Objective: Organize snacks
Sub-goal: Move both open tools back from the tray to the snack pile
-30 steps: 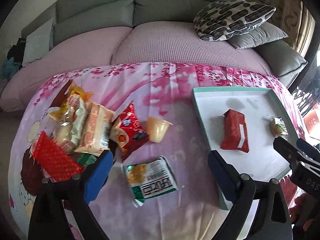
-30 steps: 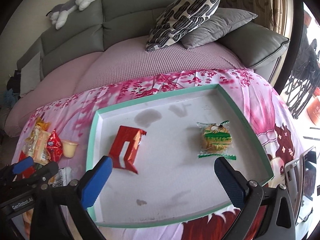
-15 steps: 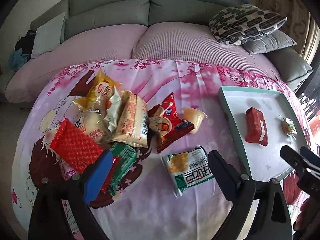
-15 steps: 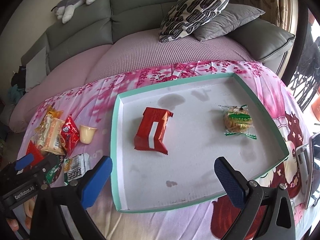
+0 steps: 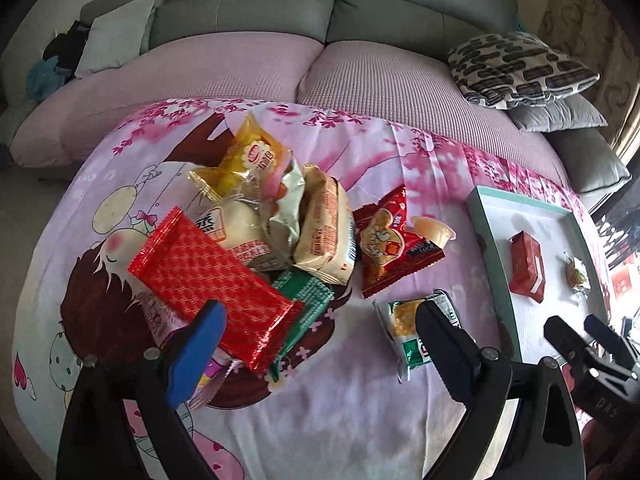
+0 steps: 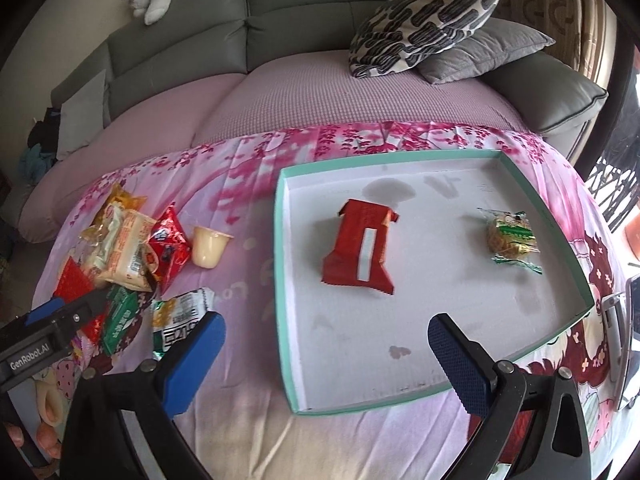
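Left gripper (image 5: 316, 332) spread wide, empty, above the heap of crinkly foil snack packets (image 5: 256, 232), presumably choosing one. Right gripper (image 6: 324, 340) likewise unclenched over the mint-rimmed white tray (image 6: 280, 240), which holds two.

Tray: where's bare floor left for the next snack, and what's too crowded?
Tray is mostly bare: the near strip in front of the red packet, the gap between it and the green-wrapped cake, and the far corners. The cloth between jelly cup and tray is clear. The snack pile is crowded and overlapping.

Left claw (image 6: 60, 316) — "GenRobot.AI".
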A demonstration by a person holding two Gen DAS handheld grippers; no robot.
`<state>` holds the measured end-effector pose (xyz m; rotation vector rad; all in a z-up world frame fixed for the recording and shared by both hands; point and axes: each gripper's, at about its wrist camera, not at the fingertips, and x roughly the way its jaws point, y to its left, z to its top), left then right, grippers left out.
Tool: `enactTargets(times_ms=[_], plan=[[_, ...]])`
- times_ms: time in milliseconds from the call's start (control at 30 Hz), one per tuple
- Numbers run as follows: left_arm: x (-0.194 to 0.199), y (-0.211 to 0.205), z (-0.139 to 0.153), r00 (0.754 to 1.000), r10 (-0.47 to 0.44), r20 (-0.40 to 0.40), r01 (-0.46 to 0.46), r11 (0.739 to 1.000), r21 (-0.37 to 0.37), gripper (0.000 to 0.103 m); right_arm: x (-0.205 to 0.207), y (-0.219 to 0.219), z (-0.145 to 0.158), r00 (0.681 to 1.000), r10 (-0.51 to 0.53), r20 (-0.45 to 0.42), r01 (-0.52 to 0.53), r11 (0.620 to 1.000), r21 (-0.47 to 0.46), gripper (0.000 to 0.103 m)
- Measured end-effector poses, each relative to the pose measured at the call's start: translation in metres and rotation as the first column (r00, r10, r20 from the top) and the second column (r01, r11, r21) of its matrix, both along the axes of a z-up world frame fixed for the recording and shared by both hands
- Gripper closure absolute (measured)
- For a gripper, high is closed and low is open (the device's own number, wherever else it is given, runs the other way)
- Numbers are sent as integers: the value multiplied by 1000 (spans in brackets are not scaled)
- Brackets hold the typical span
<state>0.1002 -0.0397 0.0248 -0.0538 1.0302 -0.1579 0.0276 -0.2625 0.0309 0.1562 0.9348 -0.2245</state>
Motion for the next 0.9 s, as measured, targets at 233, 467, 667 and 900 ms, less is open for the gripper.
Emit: enactTargets(times_ms=[233,467,667,900], plan=[[3,18,-2,999,53,-2,-53,998,42,7,6,30,-1,999,52,-13,-52,998,-36,5],[11,42,-8,994,109,-24,-108,994,22,7,14,54,-5,995,94,-28,-95,994,-55,8],[18,59,-12,987,155,-38,-155,988,15,7,22,71,-13,991,127,-48,-130,990,-62,12],[27,70,-18,981,186,-54,-186,982,0,7,35,91,-28,983,171,-72,-175,983,-59,13]])
